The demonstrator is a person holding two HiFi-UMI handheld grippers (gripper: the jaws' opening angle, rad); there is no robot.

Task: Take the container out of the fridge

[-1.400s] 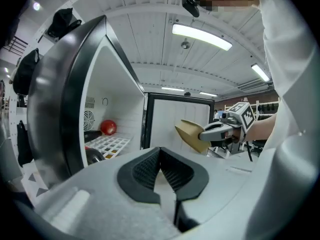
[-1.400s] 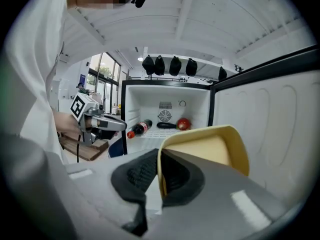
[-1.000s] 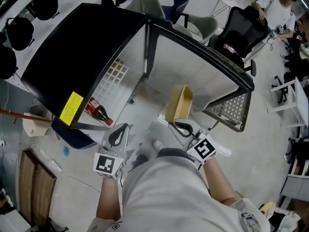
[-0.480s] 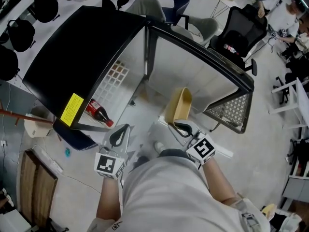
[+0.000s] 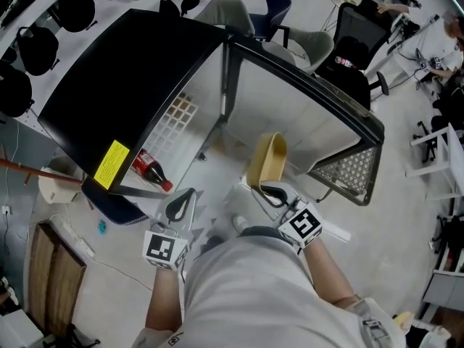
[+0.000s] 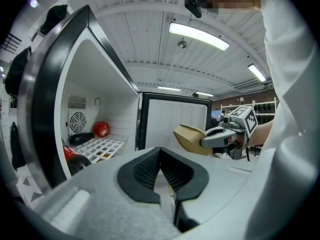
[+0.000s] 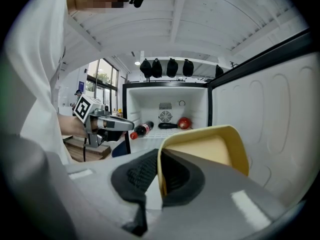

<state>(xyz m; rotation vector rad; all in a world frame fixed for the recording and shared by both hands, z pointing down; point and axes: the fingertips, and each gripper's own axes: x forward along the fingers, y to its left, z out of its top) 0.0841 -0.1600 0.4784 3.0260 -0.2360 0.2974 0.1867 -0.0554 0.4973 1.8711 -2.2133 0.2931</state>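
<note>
The right tongs (image 5: 272,193) pinch the rim of the yellow container (image 5: 267,158), out in front of the open fridge (image 5: 109,85), next to its door (image 5: 319,93). The left tongs (image 5: 179,204) are shut and empty. A cola bottle (image 5: 148,170) lies inside.

fridge (image 5: 109,85) opening: unblocked | shelf (image 6: 107,146): bottle (image 5: 148,170), red ball (image 7: 184,122) at back | right: open door (image 5: 290,114) | centre: seemingly clear

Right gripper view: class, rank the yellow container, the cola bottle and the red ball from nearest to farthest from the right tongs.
1. Yellow container: clamped in the right tongs, just right of centre.
2. Cola bottle: at the front left of the fridge shelf.
3. Red ball: at the back of that shelf, to the right.
</note>
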